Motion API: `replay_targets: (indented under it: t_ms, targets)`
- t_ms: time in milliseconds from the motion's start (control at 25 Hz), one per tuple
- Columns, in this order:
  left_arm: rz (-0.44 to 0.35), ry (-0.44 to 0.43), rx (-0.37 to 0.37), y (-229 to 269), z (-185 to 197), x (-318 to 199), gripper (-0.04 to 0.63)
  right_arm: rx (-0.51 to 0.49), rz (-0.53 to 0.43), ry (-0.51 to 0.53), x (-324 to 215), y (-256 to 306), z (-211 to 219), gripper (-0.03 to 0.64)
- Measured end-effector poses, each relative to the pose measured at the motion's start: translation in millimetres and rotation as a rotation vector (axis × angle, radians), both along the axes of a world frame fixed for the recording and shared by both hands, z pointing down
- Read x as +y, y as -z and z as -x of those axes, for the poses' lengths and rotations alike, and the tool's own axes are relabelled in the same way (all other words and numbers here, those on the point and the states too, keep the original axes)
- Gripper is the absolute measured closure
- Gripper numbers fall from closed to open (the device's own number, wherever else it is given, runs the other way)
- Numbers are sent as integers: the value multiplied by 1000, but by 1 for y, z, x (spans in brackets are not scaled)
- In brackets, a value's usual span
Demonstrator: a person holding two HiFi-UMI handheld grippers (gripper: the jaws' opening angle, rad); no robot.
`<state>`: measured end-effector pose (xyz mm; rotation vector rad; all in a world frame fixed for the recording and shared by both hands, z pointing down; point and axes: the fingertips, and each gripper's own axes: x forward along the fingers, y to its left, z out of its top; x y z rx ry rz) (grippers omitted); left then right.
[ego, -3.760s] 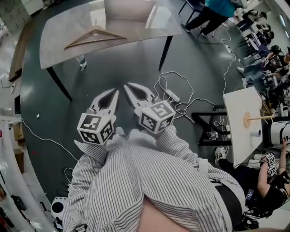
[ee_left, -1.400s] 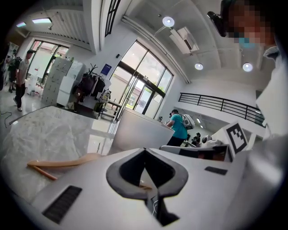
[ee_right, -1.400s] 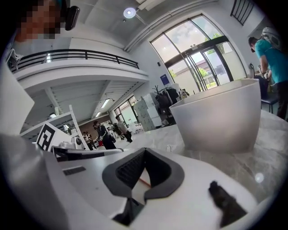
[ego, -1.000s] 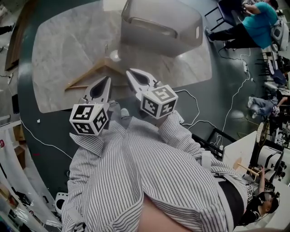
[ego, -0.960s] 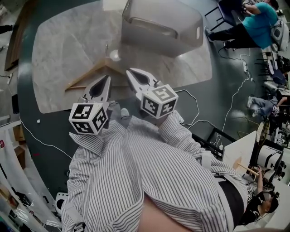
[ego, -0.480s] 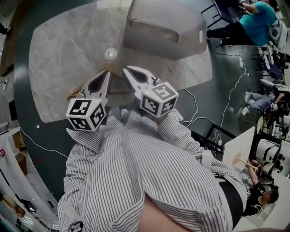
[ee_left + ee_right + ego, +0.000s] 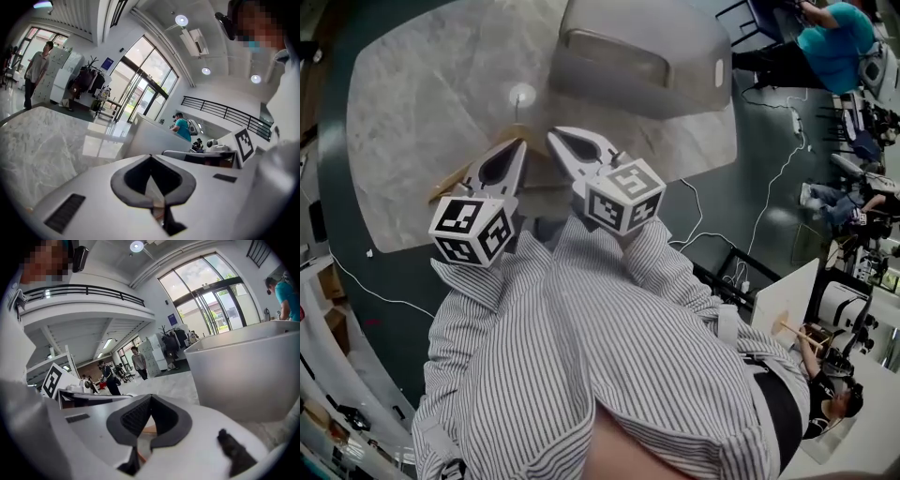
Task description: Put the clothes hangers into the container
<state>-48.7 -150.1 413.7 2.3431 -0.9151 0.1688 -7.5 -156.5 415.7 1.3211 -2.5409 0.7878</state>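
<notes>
Marble-patterned table point(image 7: 403, 112) with a rounded outline fills the upper part of the head view, standing on a dark grey floor point(image 7: 750, 169). At its far side sits the container point(image 7: 712, 37), a pale grey, smooth-walled plastic tub with rounded corners and a slot handle in its end wall; it is well apart from both tongs. White cables point(image 7: 773, 178) trail across the floor to the right, a smaller white table point(image 7: 783, 300) stands beyond them, and a person in a teal top point(image 7: 834, 37) is near the top right corner. The left tongs point(image 7: 517, 147) and the right tongs point(image 7: 555, 136) reach side by side over the near edge of the table, each with its white jaws pressed together at the tips and nothing between them. They stand in the way of the wooden hanger point(image 7: 447, 187), which lies flat on the table beneath them; only a thin tan sliver shows beside the left tongs, and in the right gripper view a strip of orange-brown wood point(image 7: 148, 430) shows through the opening behind the closed tips. Nearly four seconds ago the tongs hung over bare floor with the table far ahead. A second ago most of the triangular hanger lay in plain sight in front of the tips.
</notes>
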Motion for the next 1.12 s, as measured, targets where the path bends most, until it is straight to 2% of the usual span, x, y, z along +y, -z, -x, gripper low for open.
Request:
replay_targets:
  t_ms: [440,560,840,1120]
  targets:
    - [3,60,-16,-7,5,-8,586,9,-12,41,-6,-3,-13,604]
    - [29,82,-14,-10,9,-8,586,38,-2,48,-6,-8,-14,604]
    - [60,98,-14,-22,15,-6,586,-2,11,103,-13,-14,0,604]
    - [93,123,-23,-32,28,2,586,43,51,177,-8,-31,14,604]
